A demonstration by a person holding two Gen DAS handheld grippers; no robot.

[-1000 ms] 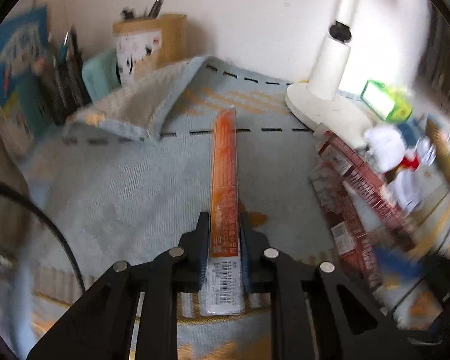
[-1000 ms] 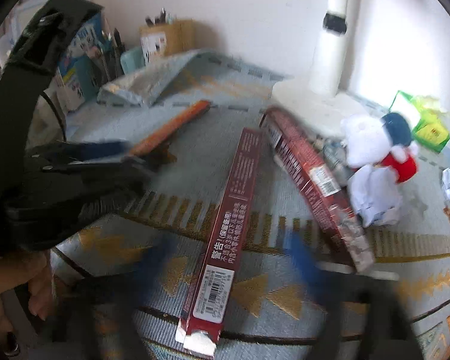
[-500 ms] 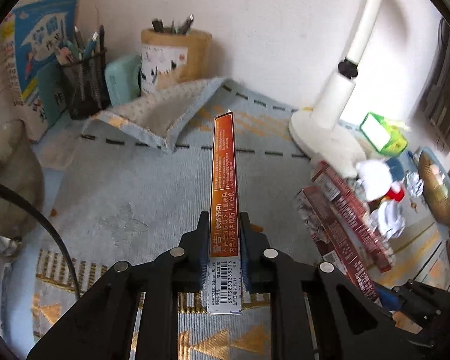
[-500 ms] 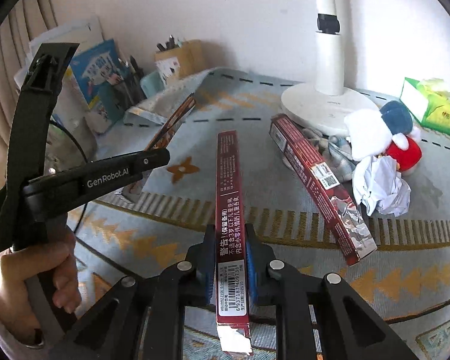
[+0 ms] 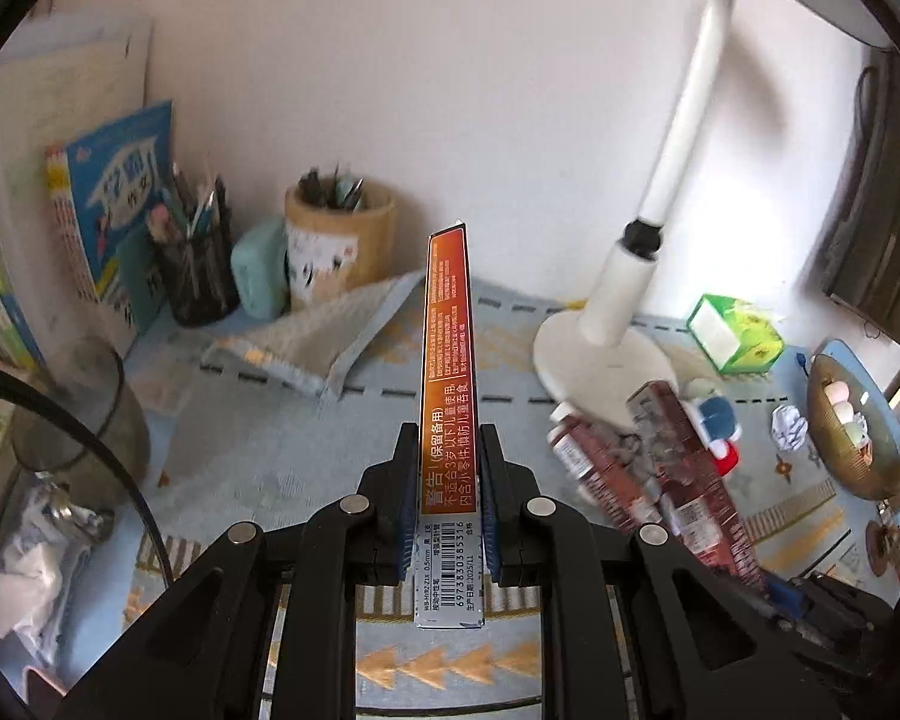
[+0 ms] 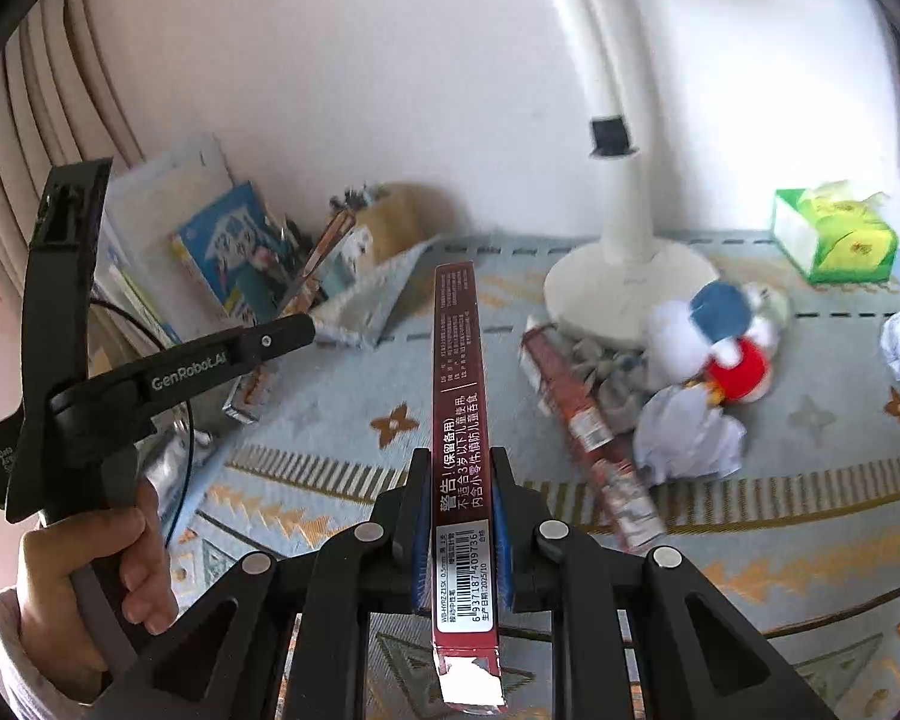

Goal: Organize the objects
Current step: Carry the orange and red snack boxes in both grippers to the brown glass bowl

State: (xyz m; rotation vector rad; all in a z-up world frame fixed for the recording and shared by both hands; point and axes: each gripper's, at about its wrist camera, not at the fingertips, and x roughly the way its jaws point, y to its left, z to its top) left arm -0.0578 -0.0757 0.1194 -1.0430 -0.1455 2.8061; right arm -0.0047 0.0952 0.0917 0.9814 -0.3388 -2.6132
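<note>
My left gripper point(image 5: 448, 437) is shut on a long orange pen box point(image 5: 447, 336), held near its barcode end and lifted off the blue patterned mat point(image 5: 258, 450). The box points toward the wooden pen cup point(image 5: 342, 240). In the same way, my right gripper point(image 6: 455, 457) is shut on a long dark red pen box point(image 6: 456, 360), also raised above the mat. The right wrist view shows a hand point(image 6: 90, 576) holding the left gripper point(image 6: 282, 333) at the left, with the orange box point(image 6: 324, 249) slanting up from it. Another dark red box point(image 6: 582, 420) lies on the mat.
A white lamp base point(image 5: 600, 354) stands at the back right, with a green tissue box point(image 5: 735, 333) beyond it. A plush toy point(image 6: 720, 324) and crumpled paper point(image 6: 684, 438) lie by the loose box. A black mesh pen cup point(image 5: 201, 276), books and a folded cloth point(image 5: 330, 336) fill the back left.
Both grippers have risen with their boxes, which now hang above the mat. The right gripper, blurred over the lying red box a second ago, has shut on it and lifted it.
</note>
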